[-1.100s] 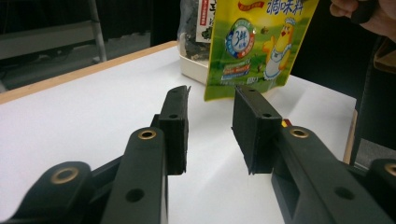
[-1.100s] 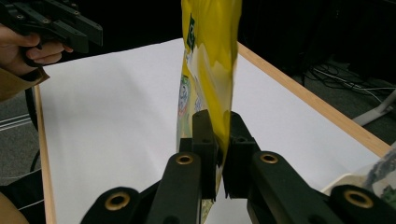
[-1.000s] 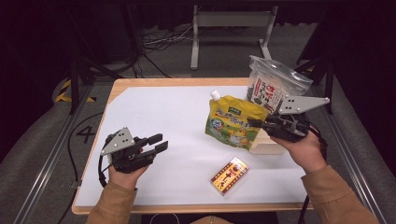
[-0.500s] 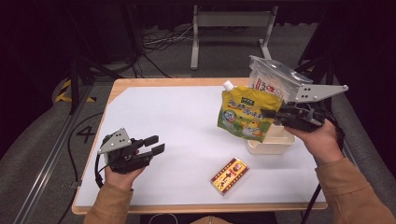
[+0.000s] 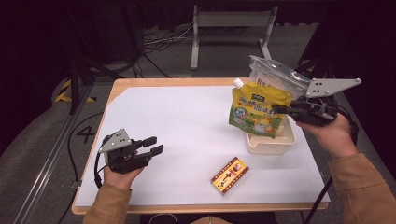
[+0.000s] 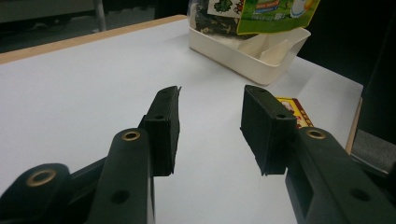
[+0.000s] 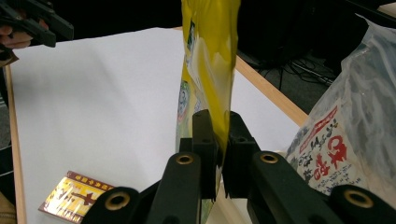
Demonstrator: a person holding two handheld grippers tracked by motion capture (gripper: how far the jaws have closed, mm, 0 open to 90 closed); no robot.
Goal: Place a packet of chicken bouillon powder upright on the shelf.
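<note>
Black jaws of the left gripper (image 5: 150, 145) are standing apart and empty near the table's (image 5: 187, 116) front left corner, while the right gripper (image 5: 280, 110), far nearer the tub (image 5: 271, 142) by the right edge, is pinching the yellow pouch (image 5: 254, 109) upright just above it.

1. The surface (image 5: 187, 121) is a wood-edged top covered by a white sheet.
2. A cream tray (image 5: 271, 142) stands on it at the right side.
3. A red-and-gold flat box (image 5: 229, 175) lies near the front edge, left of and nearer than the tray, apart from it.
</note>
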